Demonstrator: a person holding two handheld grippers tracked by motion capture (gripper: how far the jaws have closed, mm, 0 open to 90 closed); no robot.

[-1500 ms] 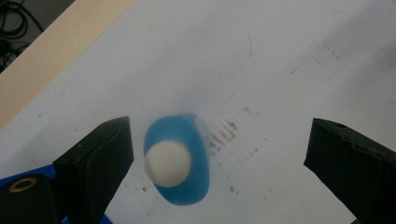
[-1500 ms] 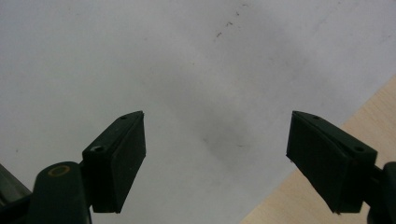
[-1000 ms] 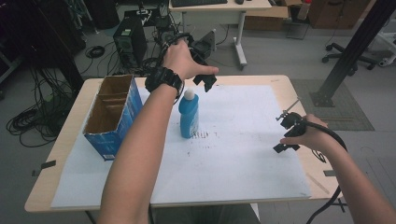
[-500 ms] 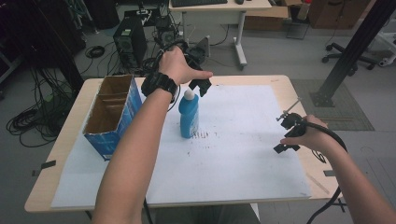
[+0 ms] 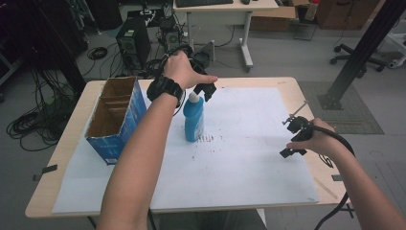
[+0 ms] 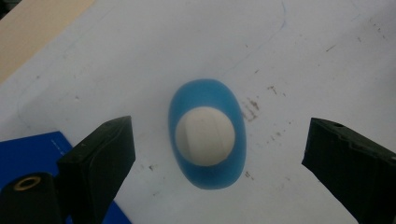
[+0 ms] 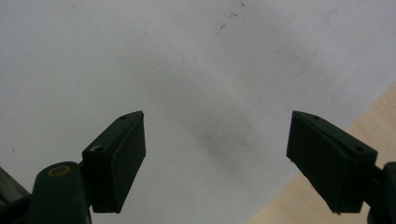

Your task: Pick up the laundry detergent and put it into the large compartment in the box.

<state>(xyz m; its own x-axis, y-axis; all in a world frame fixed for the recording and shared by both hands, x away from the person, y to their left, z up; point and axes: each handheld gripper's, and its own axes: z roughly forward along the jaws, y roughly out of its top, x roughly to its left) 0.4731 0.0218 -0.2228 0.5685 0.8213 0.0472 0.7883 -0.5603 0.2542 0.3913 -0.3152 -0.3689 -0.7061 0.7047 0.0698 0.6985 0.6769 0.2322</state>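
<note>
— Left gripper (image 6: pixel 217 154) is hanging straight over the blue bottle (image 5: pixel 194 120), jaws spread wide, nothing between them but air. You can see the white cap (image 6: pixel 204 136) dead centre between the two black jaws.

— And the other one?

— Right gripper (image 5: pixel 293 136) is off by the table's right edge, jaws apart too, empty, well away from everything.

— Where's the bottle standing?

— Upright on the white sheet (image 5: pixel 249 143), just beside the blue cardboard box (image 5: pixel 115 120). Plastic, I'd guess, so stiffish but squeezable, smooth and a bit slippery; tall and narrow, so it may tip.

— So where to grab?

— I'd say the neck under the cap, or across the narrow sides of that oval body. Can't tell how full it is.
</note>
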